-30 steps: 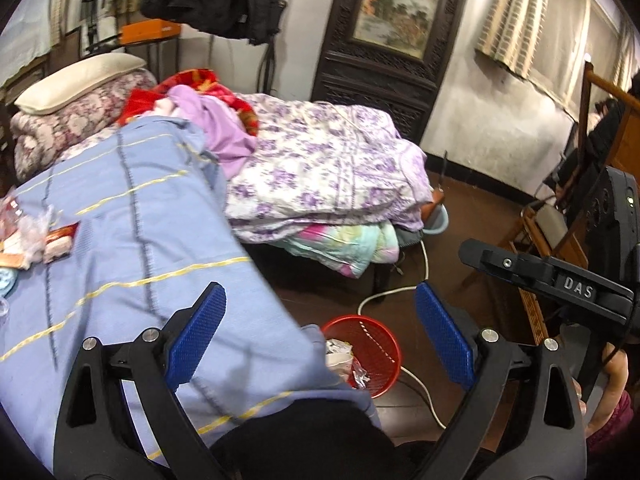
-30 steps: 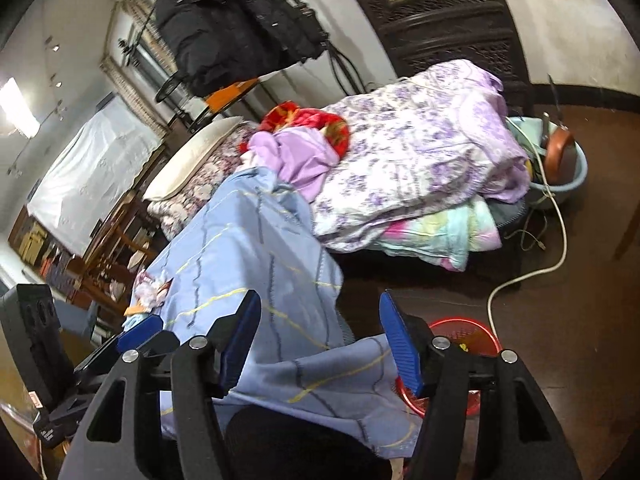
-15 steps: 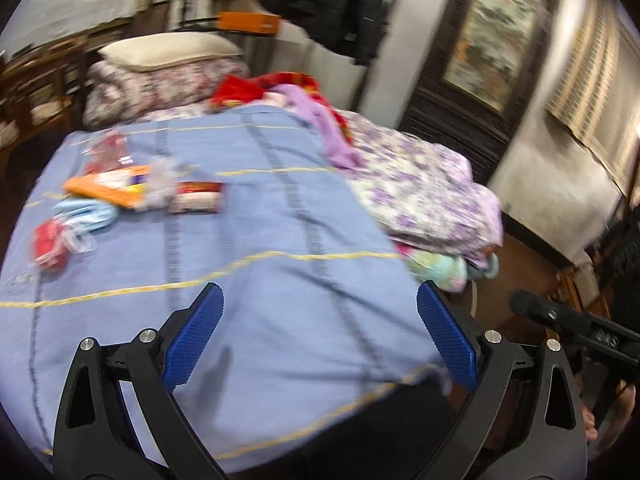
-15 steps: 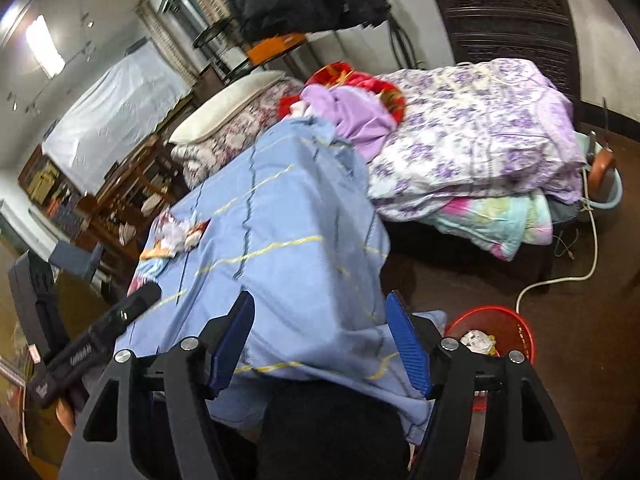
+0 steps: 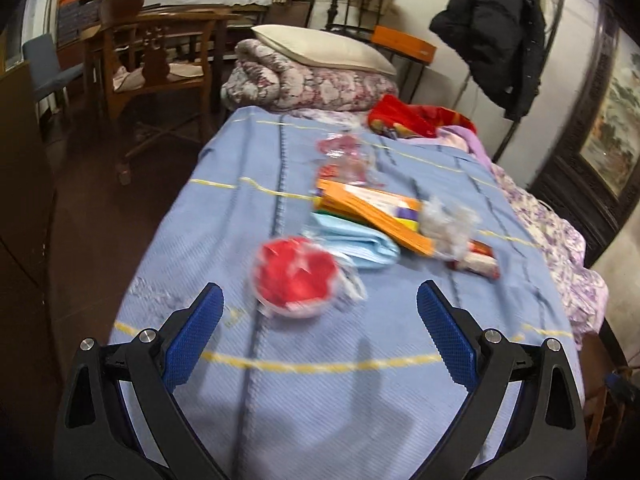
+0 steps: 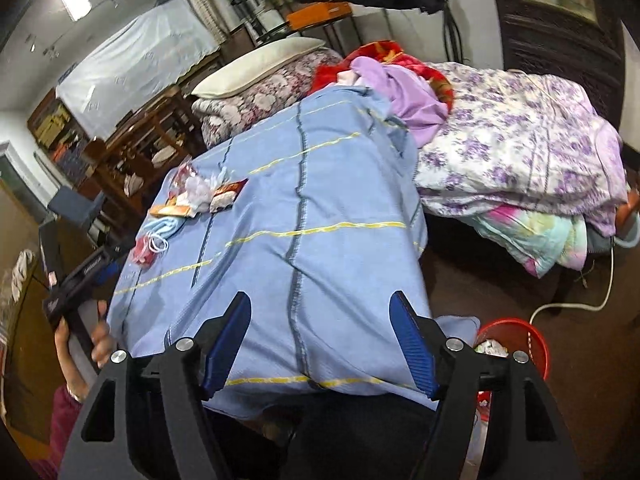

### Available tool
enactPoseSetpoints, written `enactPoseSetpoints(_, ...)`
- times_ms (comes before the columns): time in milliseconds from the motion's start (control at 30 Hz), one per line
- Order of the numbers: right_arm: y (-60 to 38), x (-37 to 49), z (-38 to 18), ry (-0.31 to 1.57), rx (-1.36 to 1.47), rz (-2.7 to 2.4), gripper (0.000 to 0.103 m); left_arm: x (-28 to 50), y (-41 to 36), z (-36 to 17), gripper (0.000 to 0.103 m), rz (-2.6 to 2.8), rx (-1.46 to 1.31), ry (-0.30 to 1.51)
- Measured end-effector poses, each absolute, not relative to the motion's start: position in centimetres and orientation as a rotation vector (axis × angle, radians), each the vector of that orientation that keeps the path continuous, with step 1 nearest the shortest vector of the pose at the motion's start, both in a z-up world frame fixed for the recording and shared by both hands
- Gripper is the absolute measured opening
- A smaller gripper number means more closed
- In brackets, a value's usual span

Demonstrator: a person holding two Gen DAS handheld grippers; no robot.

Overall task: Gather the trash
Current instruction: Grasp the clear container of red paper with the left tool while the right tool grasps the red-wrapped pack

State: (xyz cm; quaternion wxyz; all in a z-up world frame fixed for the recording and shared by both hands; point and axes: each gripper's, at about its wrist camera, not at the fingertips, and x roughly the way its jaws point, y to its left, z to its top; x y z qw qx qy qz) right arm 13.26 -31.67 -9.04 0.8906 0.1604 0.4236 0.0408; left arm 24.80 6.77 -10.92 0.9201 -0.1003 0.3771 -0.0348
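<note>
Trash lies on the blue bedspread (image 5: 224, 216): a red item in clear plastic (image 5: 296, 276), a light blue mask (image 5: 356, 240), an orange packet (image 5: 376, 212), a crumpled clear wrapper (image 5: 448, 220) and a red snack wrapper (image 5: 478, 262). My left gripper (image 5: 318, 320) is open and empty, just short of the red item. My right gripper (image 6: 322, 338) is open and empty over the bedspread's near edge (image 6: 320, 280). The trash pile (image 6: 192, 200) is far left there. The red bin (image 6: 516, 340) with trash stands on the floor at lower right.
Folded floral quilts (image 6: 520, 168) lie right of the bedspread. A pillow (image 5: 320, 46) on a rolled quilt sits at the bed's head. A wooden chair (image 5: 156, 64) stands left. A white cable (image 6: 576, 300) runs on the floor. The left gripper (image 6: 80, 280) shows in the right view.
My left gripper has swung left from the bin to the trash pile, which is now close ahead. My right gripper has turned slightly left and stays open.
</note>
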Motion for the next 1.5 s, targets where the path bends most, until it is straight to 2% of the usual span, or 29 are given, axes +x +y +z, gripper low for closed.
enactPoseSetpoints(267,-29.5,14.5,-8.7,0.892,0.252,0.107,0.071,27.4,8.0,-12.8,0.092,-0.044,-0.232,0.824)
enactPoseSetpoints(300,-29.4,14.7,-8.7,0.895,0.254,0.110,0.071,27.6,8.2,-12.8,0.084,-0.054,-0.253,0.821)
enactPoseSetpoints(333,-29.3,15.0,-8.7,0.898,0.255,0.113,0.071,27.4,8.5,-12.8,0.068,-0.082,-0.274,0.813)
enactPoseSetpoints(400,-28.9,15.5,-8.9,0.905,0.251,0.120,0.071,27.1,8.5,-13.0,0.053,-0.128,-0.294,0.828)
enactPoseSetpoints(767,-24.5,19.2,-9.6,0.935,0.238,0.231,0.071,22.7,6.9,-13.8,0.056,-0.195,-0.221,0.819)
enactPoseSetpoints(867,-23.5,20.5,-9.3,0.923,0.227,0.248,0.072,22.7,7.0,-13.9,0.062,-0.197,-0.243,0.800)
enactPoseSetpoints(933,-22.8,21.6,-9.1,0.914,0.220,0.260,0.071,22.9,7.1,-13.9,0.072,-0.212,-0.271,0.798)
enactPoseSetpoints(1033,-21.3,24.0,-8.8,0.899,0.199,0.287,0.071,23.2,6.7,-13.8,0.078,-0.221,-0.265,0.800)
enactPoseSetpoints(1300,-17.7,30.0,-9.9,0.885,0.100,0.268,0.071,23.4,6.6,-13.9,0.082,-0.247,-0.278,0.795)
enactPoseSetpoints(1433,-16.0,33.0,-11.6,0.931,0.031,0.234,0.064,23.4,6.7,-13.9,0.083,-0.255,-0.290,0.792)
enactPoseSetpoints(1500,-15.4,34.3,-12.8,0.969,-0.001,0.213,0.056,23.5,6.7,-13.9,0.084,-0.256,-0.288,0.792)
